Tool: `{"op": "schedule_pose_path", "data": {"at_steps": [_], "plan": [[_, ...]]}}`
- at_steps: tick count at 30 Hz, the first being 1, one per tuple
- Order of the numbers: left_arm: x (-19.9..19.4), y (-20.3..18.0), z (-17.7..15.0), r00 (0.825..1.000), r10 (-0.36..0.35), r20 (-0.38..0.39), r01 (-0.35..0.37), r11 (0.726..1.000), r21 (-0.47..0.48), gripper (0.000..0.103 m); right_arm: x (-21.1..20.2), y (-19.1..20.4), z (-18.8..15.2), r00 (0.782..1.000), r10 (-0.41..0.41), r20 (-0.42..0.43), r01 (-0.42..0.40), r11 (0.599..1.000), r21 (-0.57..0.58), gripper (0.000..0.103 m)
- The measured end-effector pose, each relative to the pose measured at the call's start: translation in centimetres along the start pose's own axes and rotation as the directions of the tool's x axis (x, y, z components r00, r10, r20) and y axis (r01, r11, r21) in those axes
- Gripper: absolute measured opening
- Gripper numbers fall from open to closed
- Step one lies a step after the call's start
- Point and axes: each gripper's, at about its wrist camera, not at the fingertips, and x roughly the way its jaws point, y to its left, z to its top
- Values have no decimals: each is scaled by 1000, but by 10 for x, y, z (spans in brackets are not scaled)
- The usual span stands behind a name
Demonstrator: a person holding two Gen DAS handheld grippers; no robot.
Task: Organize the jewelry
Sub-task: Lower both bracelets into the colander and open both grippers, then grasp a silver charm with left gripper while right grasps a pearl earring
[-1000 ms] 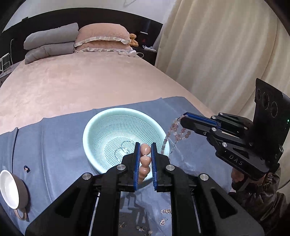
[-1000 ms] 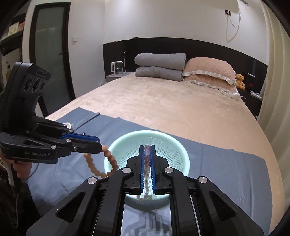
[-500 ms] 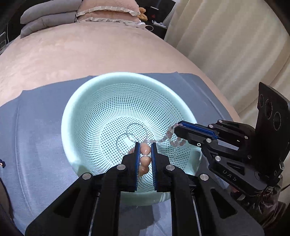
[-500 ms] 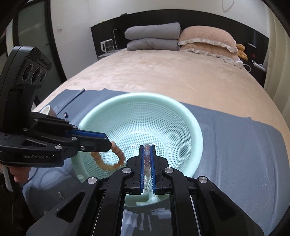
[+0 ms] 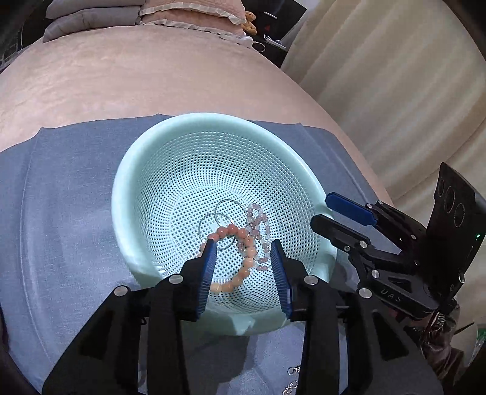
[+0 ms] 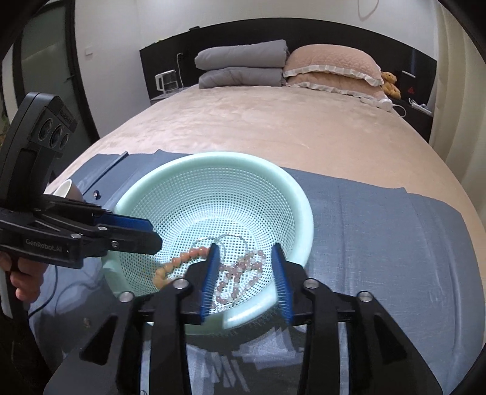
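Left gripper [image 5: 243,252] and right gripper [image 6: 244,258], jaws spread and empty, above the basket [image 5: 145,170] rim. Orange bracelet [image 5: 246,261] and pink bracelet [image 6: 240,273] lie inside (touching, beside two rings [image 5: 223,212]).

Both tongs, left [image 5: 243,247] and right [image 6: 244,252], hang spread over the basket [image 5: 145,170]; its raised rim hems them, bracelets [image 5: 243,252] lying between.

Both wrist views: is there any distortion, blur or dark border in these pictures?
Left wrist view: fisheye bends the bed edge into a curve, dark corners frame the picture, and the basket rim smears slightly on its left. Right wrist view: the headboard bows, the corners are black, and the beads look soft.
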Motion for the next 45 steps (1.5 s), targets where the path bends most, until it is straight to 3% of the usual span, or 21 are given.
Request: {"op": "schedule_pose_path", "data": {"at_steps": [9,14,21,30,35,38,41,42,45], "plan": [[-48,-3,-42,998,40,42,-41,999,29,44,-49,18,-29,1000,4,18,-3,999,-41,60],[-55,-3,-76,996,83,30,-84,995,52,51,-60,42,-64,999,37,-24,-39,996,-86,60],[-43,15,-126,984,178,-24,-177,983,46,51,-48,70,-112,990,54,-133,-78,980,-184,58],[-28,32,-140,979,198,-47,-197,980,33,51,-44,74,-127,982,96,-161,-118,985,-129,58],[-21,28,-146,971,236,-27,-233,970,67,51,-39,84,-149,982,81,-170,-104,986,-131,52],[-14,15,-154,952,307,3,-304,939,160,51,-42,89,-156,989,46,-144,-65,989,-134,46],[-12,7,-157,941,338,21,-336,923,189,51,-46,87,-157,989,55,-140,-69,993,-100,18],[-14,7,-158,943,331,22,-330,927,180,45,-47,84,-156,988,66,-142,-79,993,-85,15],[-17,14,-153,945,327,23,-327,935,136,16,-47,77,-154,985,95,-144,-103,993,-50,11]]}}
